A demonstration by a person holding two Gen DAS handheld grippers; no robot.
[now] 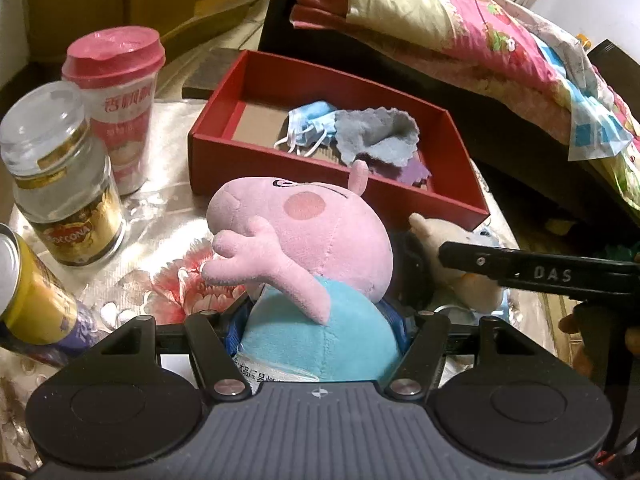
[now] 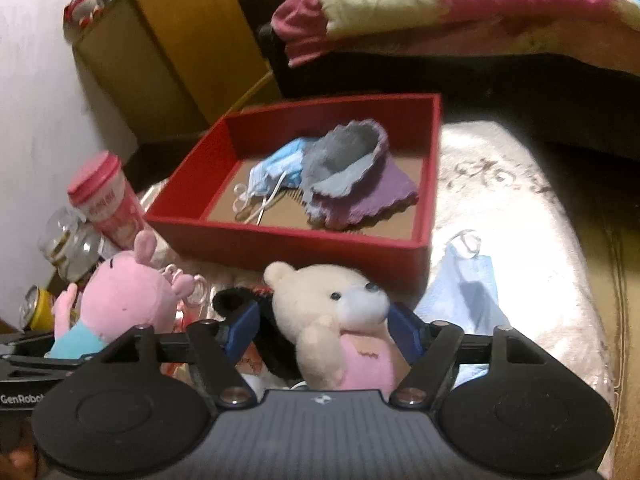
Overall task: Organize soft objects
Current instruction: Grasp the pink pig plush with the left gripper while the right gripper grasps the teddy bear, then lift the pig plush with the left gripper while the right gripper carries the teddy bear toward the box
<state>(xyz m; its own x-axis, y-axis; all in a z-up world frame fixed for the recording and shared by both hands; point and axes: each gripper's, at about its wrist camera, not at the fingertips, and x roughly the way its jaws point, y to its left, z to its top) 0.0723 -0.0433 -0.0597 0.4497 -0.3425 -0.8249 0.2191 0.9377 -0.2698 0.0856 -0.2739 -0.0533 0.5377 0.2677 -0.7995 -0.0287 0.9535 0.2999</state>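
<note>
A pink pig plush (image 1: 312, 236) in a blue shirt sits between my left gripper's (image 1: 320, 320) fingers, which are shut on its body; it also shows at the left of the right wrist view (image 2: 124, 292). A cream teddy bear (image 2: 320, 300) in a pink top lies between the pads of my right gripper (image 2: 324, 324), which stands open, with a dark fuzzy thing (image 2: 276, 344) in the gap on the left side. Behind both stands a red box (image 1: 320, 168) holding a blue face mask (image 1: 310, 124) and a grey cloth (image 1: 372, 132) over a purple cloth (image 2: 372, 196).
A pink cup (image 1: 116, 100), a glass jar (image 1: 60, 176) and a yellow can (image 1: 32, 296) stand to the left on the floral tablecloth. Another blue mask (image 2: 468, 292) lies right of the bear. A bed with a pink quilt (image 1: 460, 28) rises behind the box.
</note>
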